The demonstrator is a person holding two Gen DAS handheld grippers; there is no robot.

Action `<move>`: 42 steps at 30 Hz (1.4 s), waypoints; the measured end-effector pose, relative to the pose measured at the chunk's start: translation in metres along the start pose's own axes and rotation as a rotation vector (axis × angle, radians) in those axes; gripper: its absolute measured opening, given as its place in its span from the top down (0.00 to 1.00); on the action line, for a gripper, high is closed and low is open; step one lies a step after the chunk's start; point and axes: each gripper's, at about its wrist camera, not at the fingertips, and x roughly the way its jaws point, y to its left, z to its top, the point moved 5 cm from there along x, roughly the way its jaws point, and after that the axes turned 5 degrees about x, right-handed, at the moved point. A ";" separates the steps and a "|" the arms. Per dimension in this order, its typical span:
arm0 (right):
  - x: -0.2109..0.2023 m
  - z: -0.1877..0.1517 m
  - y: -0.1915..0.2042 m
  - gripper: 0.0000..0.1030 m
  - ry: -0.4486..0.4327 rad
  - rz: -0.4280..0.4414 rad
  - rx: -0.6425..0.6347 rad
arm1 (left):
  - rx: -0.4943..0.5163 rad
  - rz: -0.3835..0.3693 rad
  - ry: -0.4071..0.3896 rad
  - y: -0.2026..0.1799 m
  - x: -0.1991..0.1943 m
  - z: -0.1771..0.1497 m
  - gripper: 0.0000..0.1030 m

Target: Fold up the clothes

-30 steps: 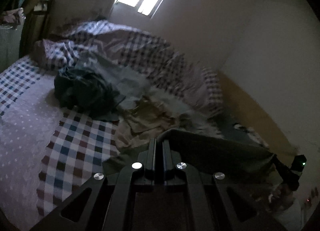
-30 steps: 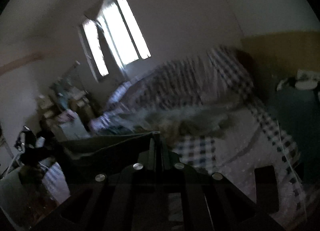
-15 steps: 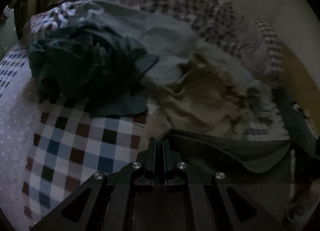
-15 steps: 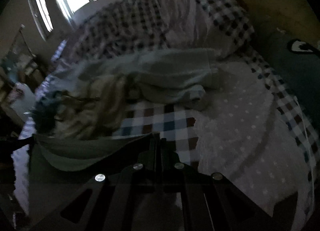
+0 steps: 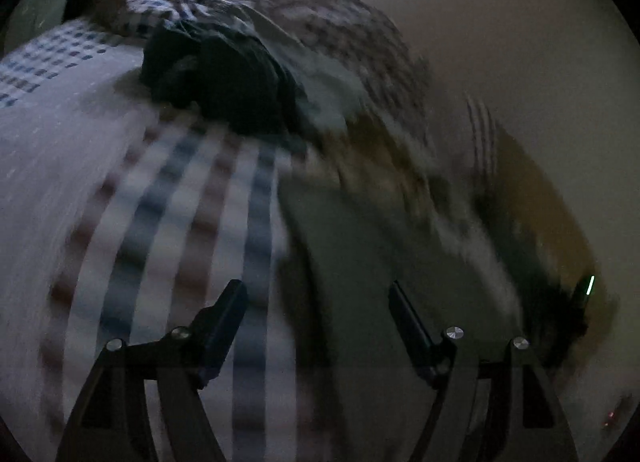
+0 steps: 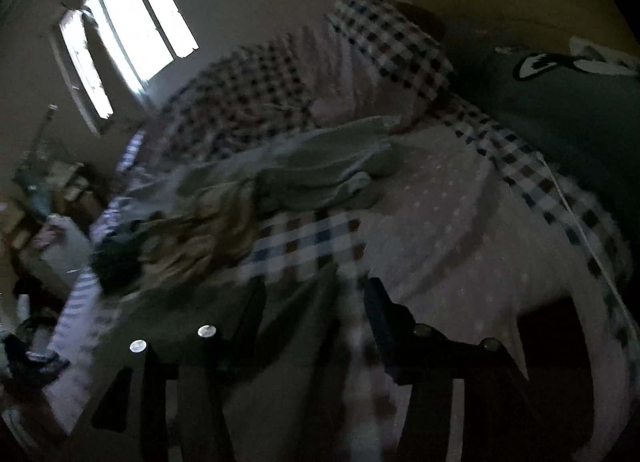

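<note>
An olive-green garment (image 5: 360,262) lies spread on the checked bed sheet (image 5: 168,230). My left gripper (image 5: 314,294) hangs low over the garment's left edge. Its jaws are opening and the pads press on nothing. In the right wrist view the same olive garment (image 6: 192,314) runs off to the left. My right gripper (image 6: 316,294) is over the garment's right edge, its jaws opening too. Cloth lies loose between the right gripper's fingers (image 6: 376,302). Both views are blurred by motion.
A heap of other clothes lies further up the bed: a dark teal bundle (image 5: 224,78), a tan piece (image 6: 200,230) and a pale green one (image 6: 320,170). A checked pillow (image 6: 392,42) lies by the wall, a dark cushion (image 6: 560,122) at the right and cluttered furniture (image 6: 48,198) at the left.
Both grippers have dropped towards the bed. Their jaws were shut on the stretched olive garment and now stand apart. The garment has been let go and lies on the sheet.
</note>
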 end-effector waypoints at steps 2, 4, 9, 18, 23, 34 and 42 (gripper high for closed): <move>-0.025 -0.020 -0.001 0.44 -0.031 0.031 0.033 | 0.085 0.032 0.032 -0.024 -0.021 -0.044 0.27; -0.040 -0.039 -0.002 0.44 -0.054 0.034 0.062 | 0.176 0.044 0.037 -0.054 -0.030 -0.071 0.27; -0.055 -0.073 0.000 0.44 -0.037 -0.002 0.025 | 0.379 0.085 0.075 -0.111 -0.024 -0.122 0.52; -0.085 -0.122 0.020 0.44 0.095 0.136 -0.164 | 0.402 0.163 0.022 -0.115 -0.012 -0.117 0.88; -0.073 -0.161 0.040 0.47 0.205 0.147 -0.320 | 0.423 0.168 -0.008 -0.117 -0.015 -0.116 1.00; -0.034 -0.174 0.049 0.98 0.250 0.076 -0.411 | 0.344 0.173 -0.101 -0.104 -0.029 -0.097 1.00; -0.085 -0.118 -0.015 1.00 -0.016 -0.107 -0.185 | 0.199 0.073 -0.097 -0.081 -0.037 -0.095 1.00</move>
